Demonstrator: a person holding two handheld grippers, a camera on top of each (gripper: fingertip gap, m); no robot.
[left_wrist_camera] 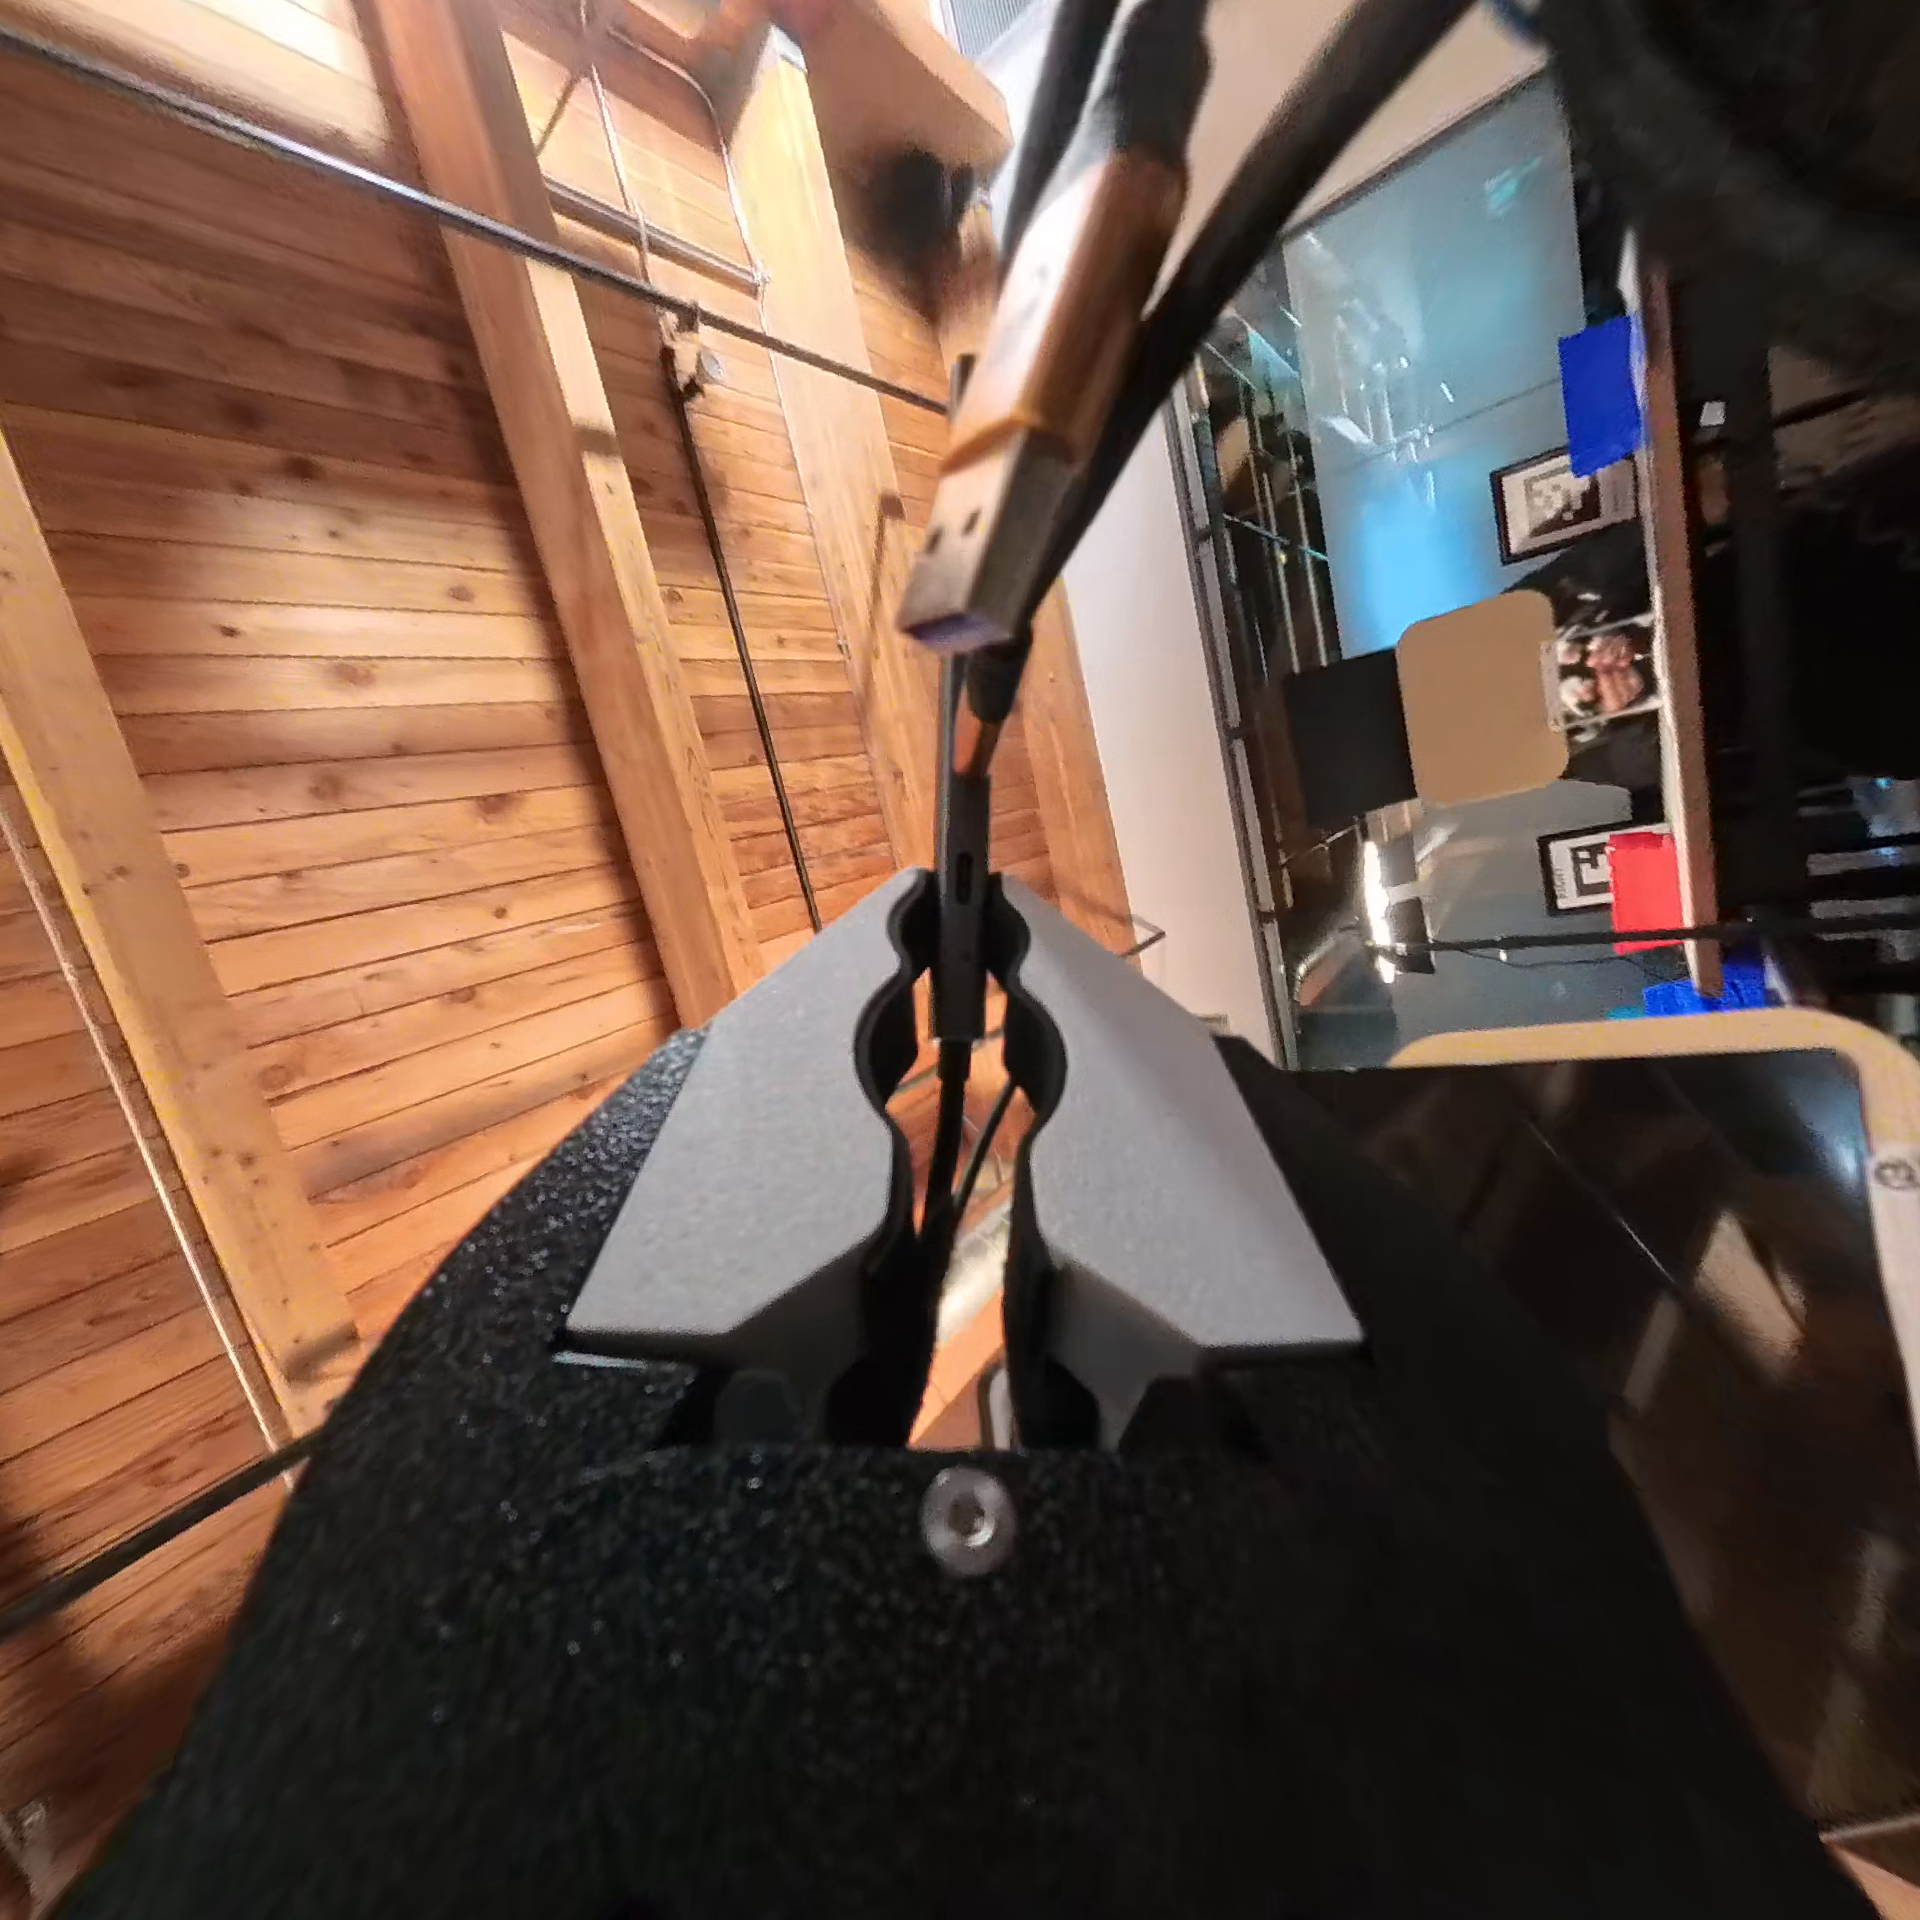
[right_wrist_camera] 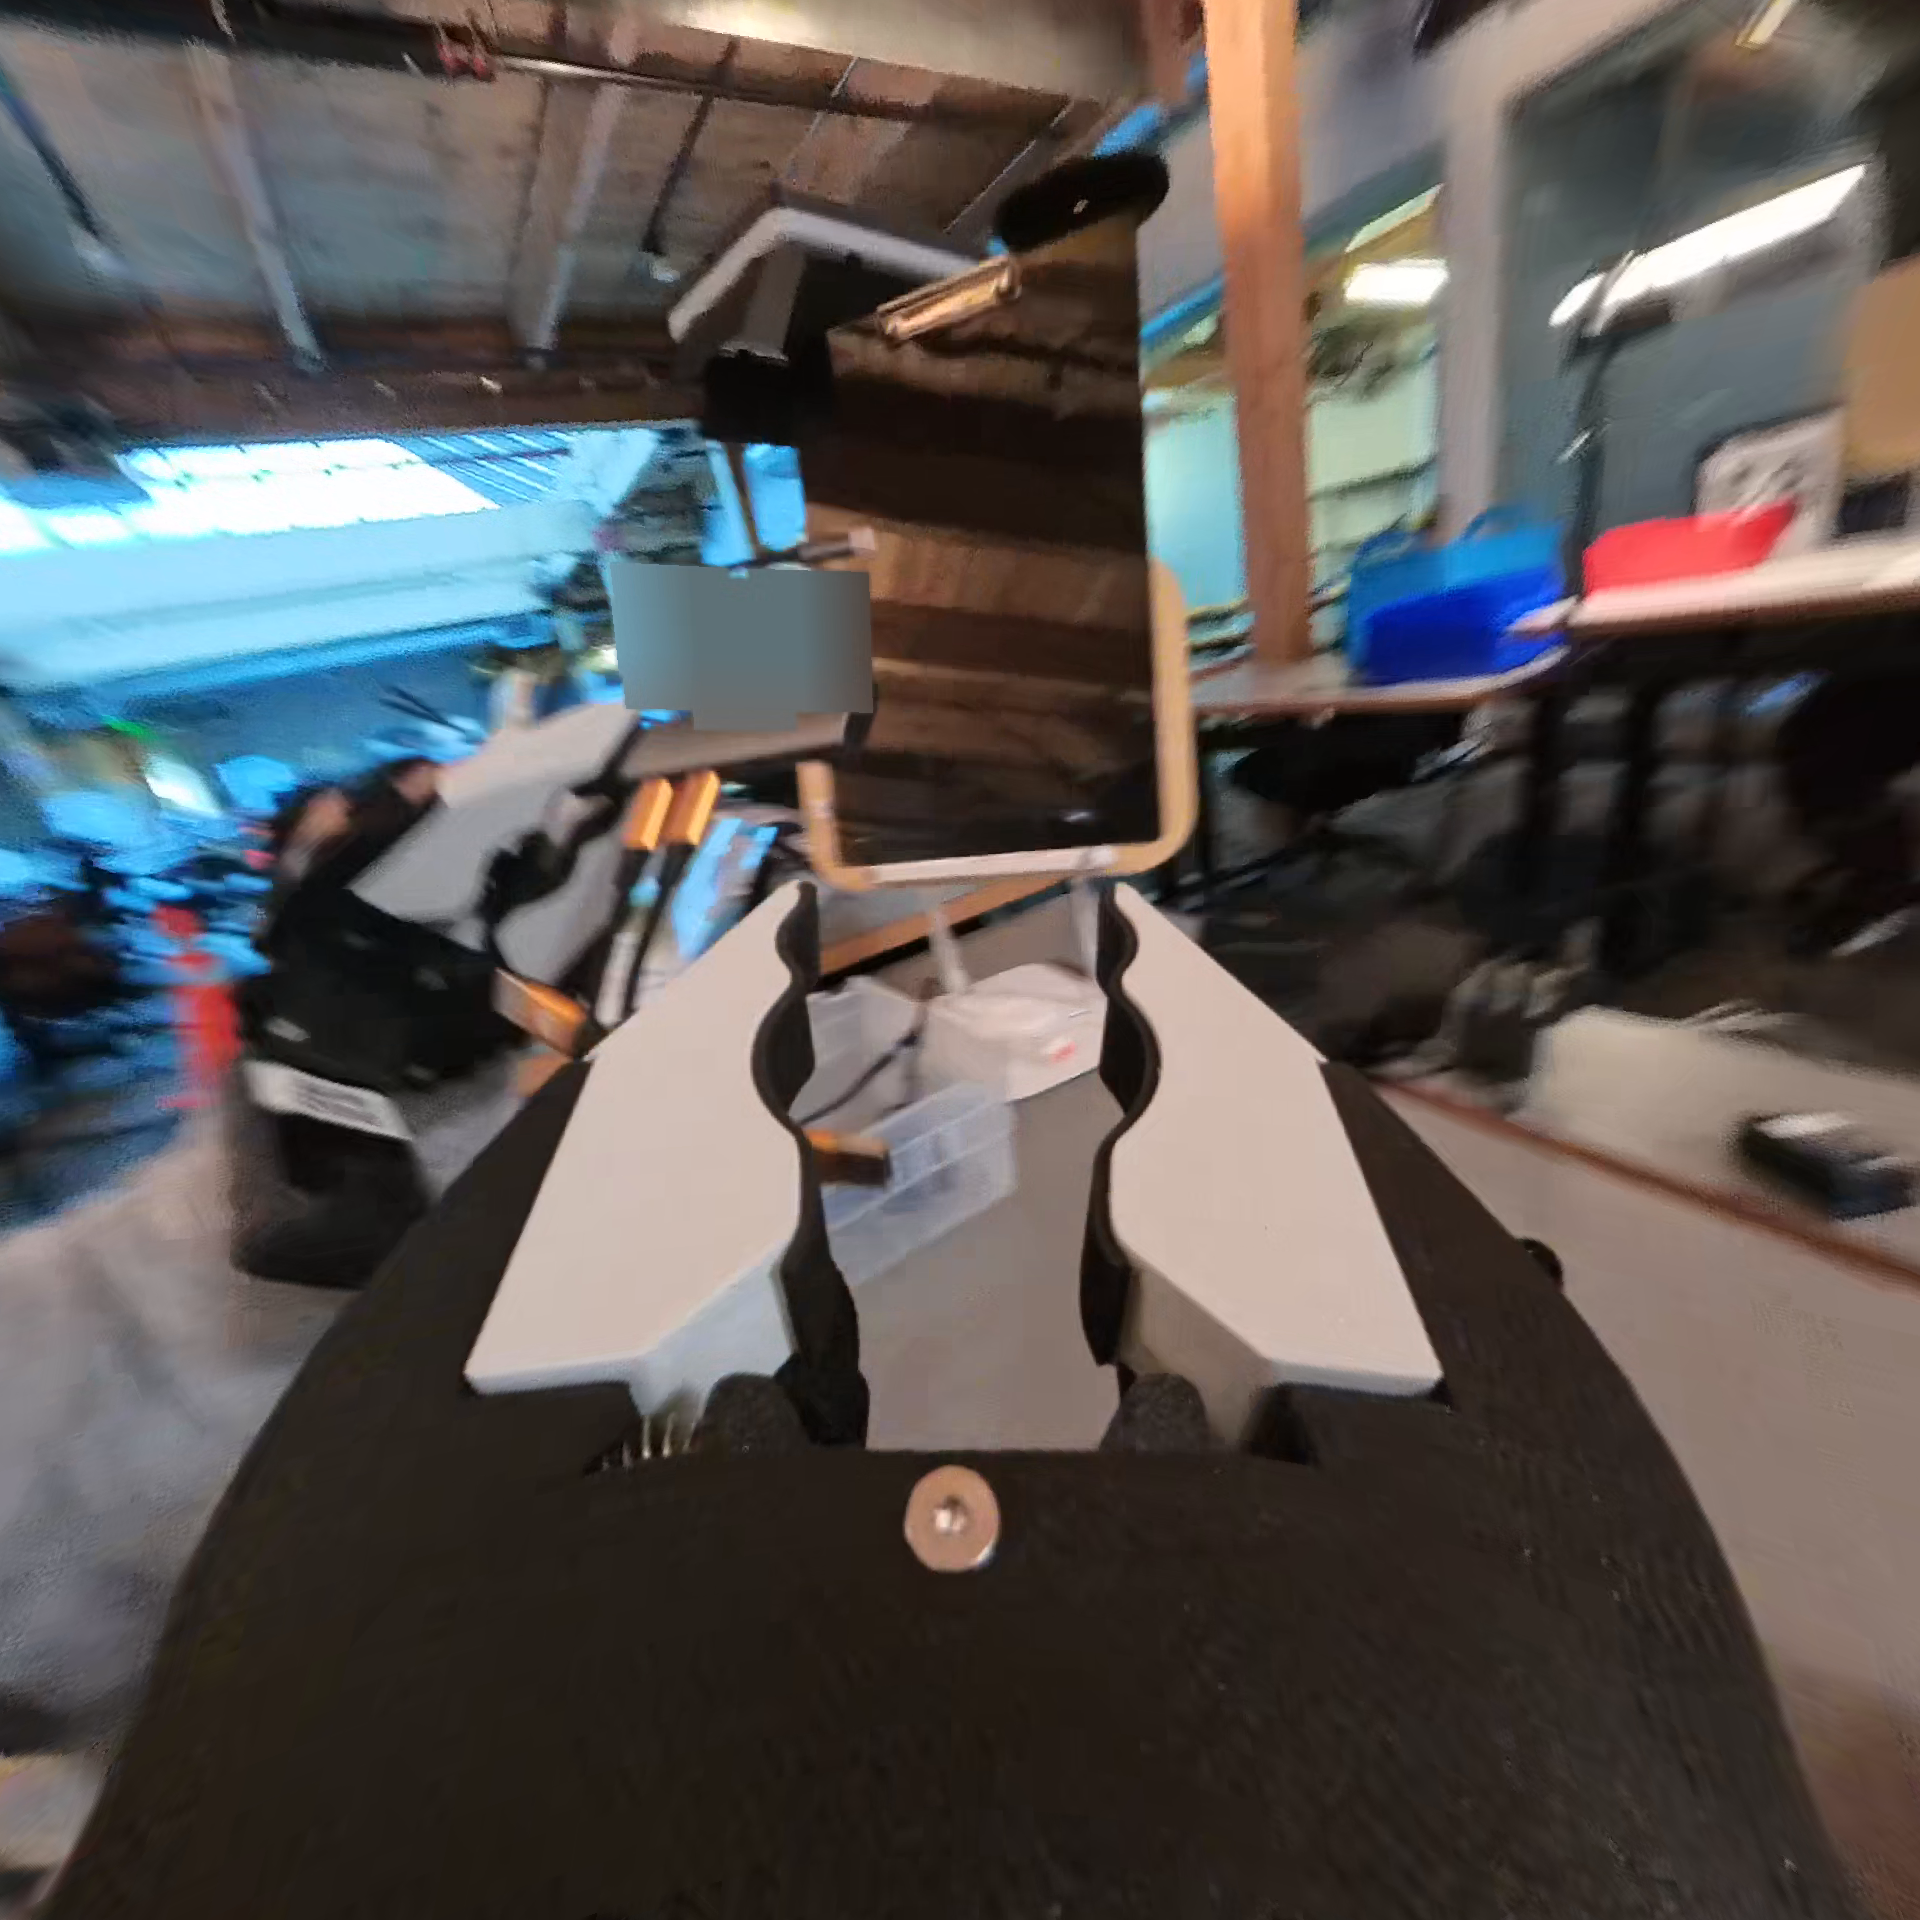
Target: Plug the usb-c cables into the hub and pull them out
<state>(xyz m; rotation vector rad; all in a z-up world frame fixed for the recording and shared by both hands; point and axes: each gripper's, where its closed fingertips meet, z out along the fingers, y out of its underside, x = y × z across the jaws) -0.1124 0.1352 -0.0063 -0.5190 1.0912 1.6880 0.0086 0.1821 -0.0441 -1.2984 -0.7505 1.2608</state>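
Observation:
In the left wrist view my left gripper [left_wrist_camera: 961,914] is shut on a slim dark hub [left_wrist_camera: 961,956], seen edge-on between the fingertips. An orange-sleeved plug [left_wrist_camera: 979,727] sits at the hub's far end. A larger orange-sleeved USB plug [left_wrist_camera: 1003,488] on a black cable hangs loose and blurred just beyond it. In the right wrist view my right gripper [right_wrist_camera: 956,925] is open and empty. The left gripper [right_wrist_camera: 499,852] shows at the left, holding the hub [right_wrist_camera: 748,743] with two orange plugs [right_wrist_camera: 670,810] in it. A loose orange plug [right_wrist_camera: 847,1155] shows between my right fingers.
A dark glossy table top with a light wooden rim [right_wrist_camera: 1169,727] tilts across the right wrist view; it also shows at the left wrist view's right edge [left_wrist_camera: 1662,1195]. Clear plastic boxes [right_wrist_camera: 935,1143] lie below. Wooden planks [left_wrist_camera: 364,623] fill the left. Blue and red bins [right_wrist_camera: 1455,603] stand on a far table. My hands' fingertips stand some 15 centimetres from each other.

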